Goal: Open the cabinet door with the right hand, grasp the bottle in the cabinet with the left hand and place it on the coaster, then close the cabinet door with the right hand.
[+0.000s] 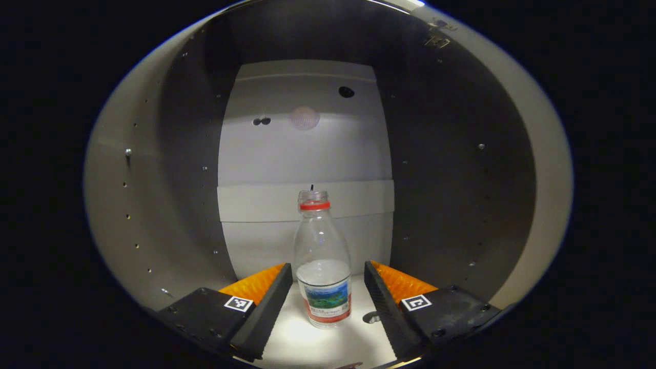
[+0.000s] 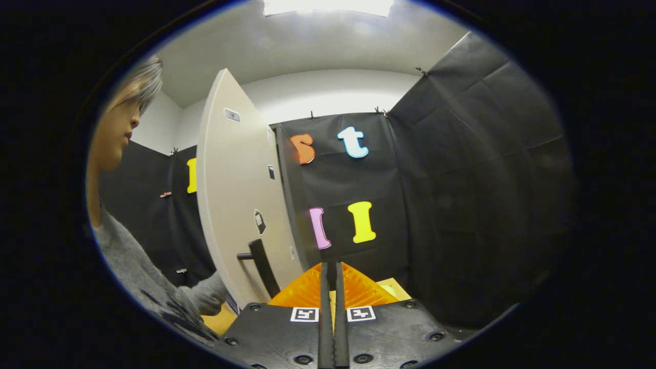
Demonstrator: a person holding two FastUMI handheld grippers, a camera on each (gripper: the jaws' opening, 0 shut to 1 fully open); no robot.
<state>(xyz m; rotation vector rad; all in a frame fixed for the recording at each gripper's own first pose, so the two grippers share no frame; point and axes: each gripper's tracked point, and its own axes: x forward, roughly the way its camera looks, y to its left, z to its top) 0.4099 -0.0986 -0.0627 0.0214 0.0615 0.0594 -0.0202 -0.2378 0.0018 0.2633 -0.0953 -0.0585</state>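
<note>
Inside the cabinet [image 1: 154, 169], the left gripper [image 1: 328, 302] has its jaws wide open on either side of the upright bottle [image 1: 323, 266] without pinching it, while the right gripper [image 2: 331, 287], jaws closed and empty, hangs beside the already open door [image 2: 236, 205]; grasp, coaster placement and closing remain.
</note>
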